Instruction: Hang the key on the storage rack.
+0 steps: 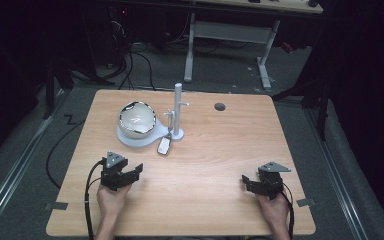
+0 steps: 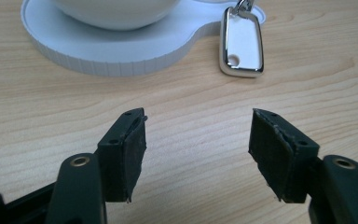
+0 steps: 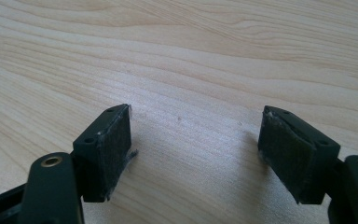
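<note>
A white bowl [image 1: 136,119] sits on a white flat base [image 1: 130,138] left of the table's middle; a white post [image 1: 178,110] with a side hook rises from the base's right lobe. A shiny metal-rimmed tag [image 1: 164,145] lies on the wood just in front of the post, seen closer as a tag [image 2: 241,45] beyond the left gripper's jaws. My left gripper [image 1: 132,172] rests near the front left, open and empty, a short way in front of the base [image 2: 112,51]. My right gripper [image 1: 246,182] rests at the front right, open over bare wood [image 3: 196,84].
A round dark hole [image 1: 220,106] marks the table top at the back right. The wooden table [image 1: 205,165] ends close behind both hands. Beyond the far edge stand a desk frame and cables on a dark floor.
</note>
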Demonstrator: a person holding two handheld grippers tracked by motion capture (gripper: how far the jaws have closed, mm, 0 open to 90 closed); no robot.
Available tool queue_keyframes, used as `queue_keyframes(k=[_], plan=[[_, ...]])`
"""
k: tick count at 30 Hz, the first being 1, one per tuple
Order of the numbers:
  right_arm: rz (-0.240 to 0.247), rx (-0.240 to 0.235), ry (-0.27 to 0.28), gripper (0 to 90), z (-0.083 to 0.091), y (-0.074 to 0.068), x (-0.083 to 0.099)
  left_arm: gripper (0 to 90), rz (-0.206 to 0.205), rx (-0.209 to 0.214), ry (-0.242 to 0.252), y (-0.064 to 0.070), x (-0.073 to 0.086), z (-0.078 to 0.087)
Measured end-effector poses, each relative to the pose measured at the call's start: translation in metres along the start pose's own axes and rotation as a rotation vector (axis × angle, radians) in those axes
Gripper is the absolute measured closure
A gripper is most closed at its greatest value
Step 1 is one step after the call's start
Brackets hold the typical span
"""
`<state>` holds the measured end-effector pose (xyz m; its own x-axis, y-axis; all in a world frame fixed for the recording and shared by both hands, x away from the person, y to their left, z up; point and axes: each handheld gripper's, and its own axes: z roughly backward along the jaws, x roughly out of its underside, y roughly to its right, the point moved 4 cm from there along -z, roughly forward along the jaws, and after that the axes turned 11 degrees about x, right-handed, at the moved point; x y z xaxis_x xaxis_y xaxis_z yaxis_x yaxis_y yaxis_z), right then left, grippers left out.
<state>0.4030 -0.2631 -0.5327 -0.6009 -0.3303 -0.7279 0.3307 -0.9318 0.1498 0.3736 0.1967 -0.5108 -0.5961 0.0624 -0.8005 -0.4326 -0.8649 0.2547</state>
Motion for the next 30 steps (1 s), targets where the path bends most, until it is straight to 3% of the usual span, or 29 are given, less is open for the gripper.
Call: queue_keyframes(k=[8,20,30], plan=[[-0.002,0.0,-0.001,25.6,0.0,0.0,0.0,36.2,0.0,-0.027,-0.028,-0.003,0.009,-0.003],[-0.003,0.001,-0.001,25.6,0.0,0.0,0.0,33.6,-0.065,-0.122,-0.096,-0.005,0.022,-0.009],[-0.003,0.003,0.0,25.6,0.0,0.0,0.0,30.4,-0.057,-0.134,-0.096,-0.005,0.023,-0.009]])
